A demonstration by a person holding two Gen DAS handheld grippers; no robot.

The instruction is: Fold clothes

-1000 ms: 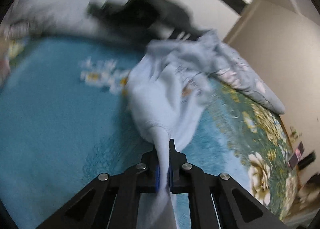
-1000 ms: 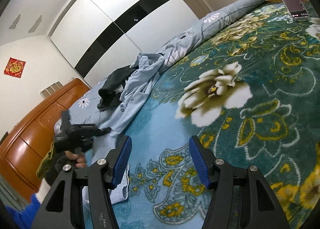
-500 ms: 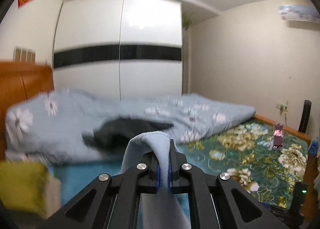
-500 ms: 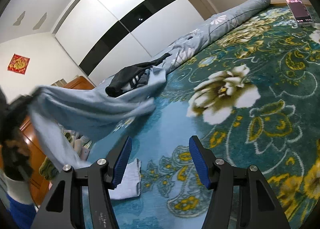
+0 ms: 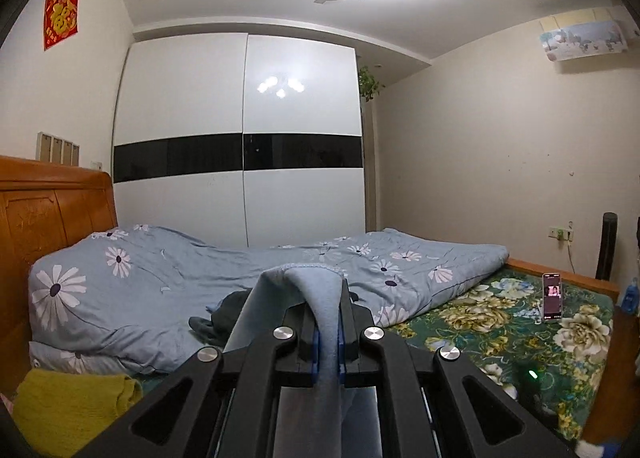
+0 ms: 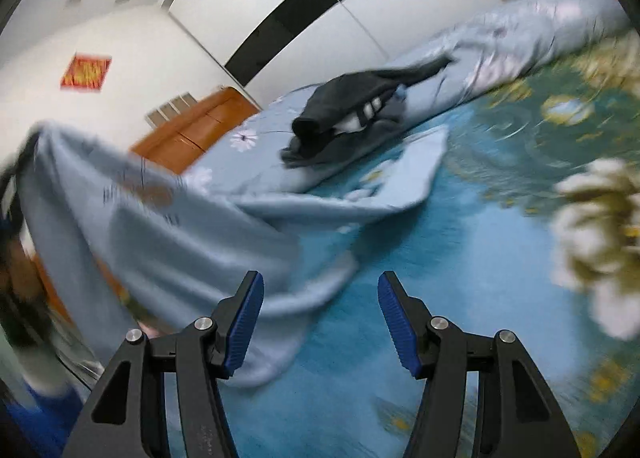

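Observation:
My left gripper [image 5: 327, 314] is shut on a fold of a light blue garment [image 5: 316, 294], which drapes over its jaws and hangs down out of sight. In the right wrist view the same light blue garment [image 6: 168, 234] hangs stretched from the upper left down to the bed, its far end trailing on the teal cover. My right gripper [image 6: 320, 318] stands open just right of the cloth's lower edge, with nothing between its blue pads. A dark grey garment [image 6: 352, 105] lies heaped on the rolled quilt behind; the dark grey garment [image 5: 224, 318] also shows beyond the left jaws.
A flowered blue quilt [image 5: 160, 290] lies rolled along the far side of the bed. The floral bedcover [image 5: 512, 330] carries a propped phone [image 5: 552, 298]. A yellow cloth [image 5: 68, 410] sits at lower left. A wooden headboard [image 5: 44, 217] and white wardrobe [image 5: 240, 137] stand behind.
My left gripper has lifted the light blue garment off the bed and levelled out toward the wardrobe. The right gripper has swung left toward the hanging cloth, still open.

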